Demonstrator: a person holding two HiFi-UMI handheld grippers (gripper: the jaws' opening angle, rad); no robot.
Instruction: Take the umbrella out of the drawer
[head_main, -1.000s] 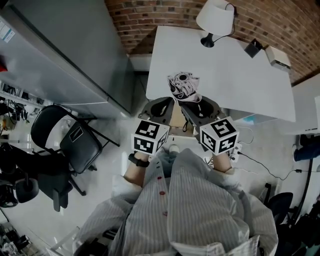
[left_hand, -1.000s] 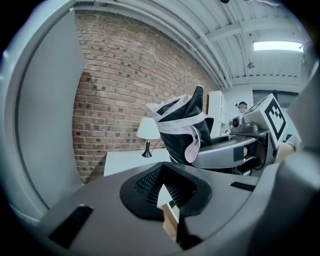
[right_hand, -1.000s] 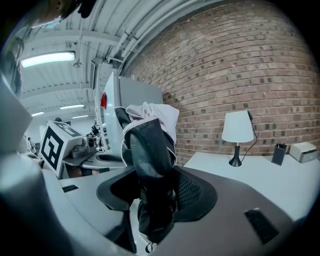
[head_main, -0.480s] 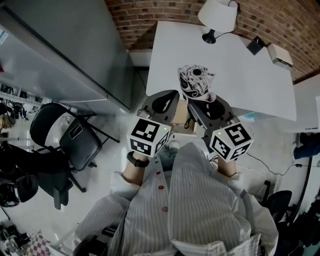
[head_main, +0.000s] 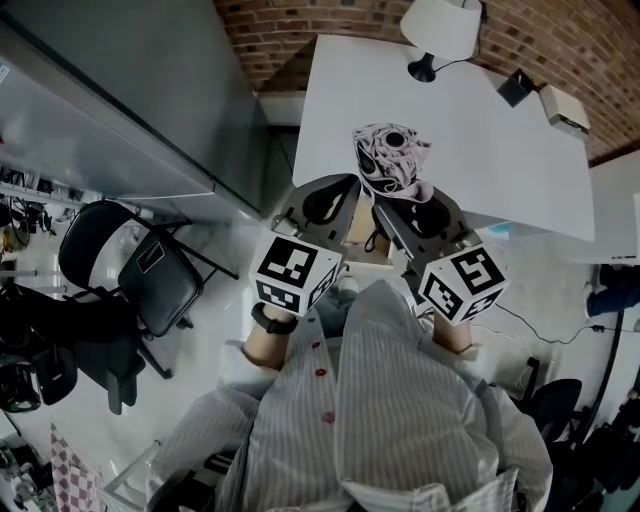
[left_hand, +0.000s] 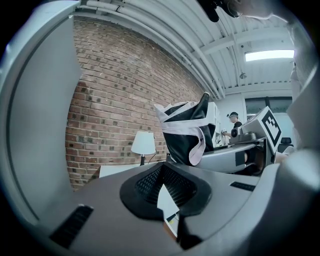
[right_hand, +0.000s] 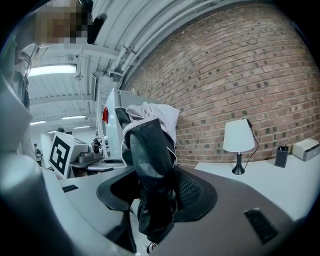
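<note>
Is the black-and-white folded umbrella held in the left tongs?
No, the right tongs grip the black-and-white folded umbrella.

Materials and surface finishes

umbrella (head_main: 390, 160): thin cloth, black-and-white print, slight sheen. right gripper (head_main: 395, 205): smooth matt grey plastic, with black ribbed rubbery pads (right_hand: 195, 192). table (head_main: 500, 150): smooth matt white. wall (head_main: 560, 40): rough brick. lampshade (head_main: 443, 22): matt white.

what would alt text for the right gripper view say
A folded black-and-white umbrella stands gripped between the jaws of the right gripper, filling the middle of the view. Behind it are a brick wall and a white lamp on a white table; a marker cube shows at far left.
</note>
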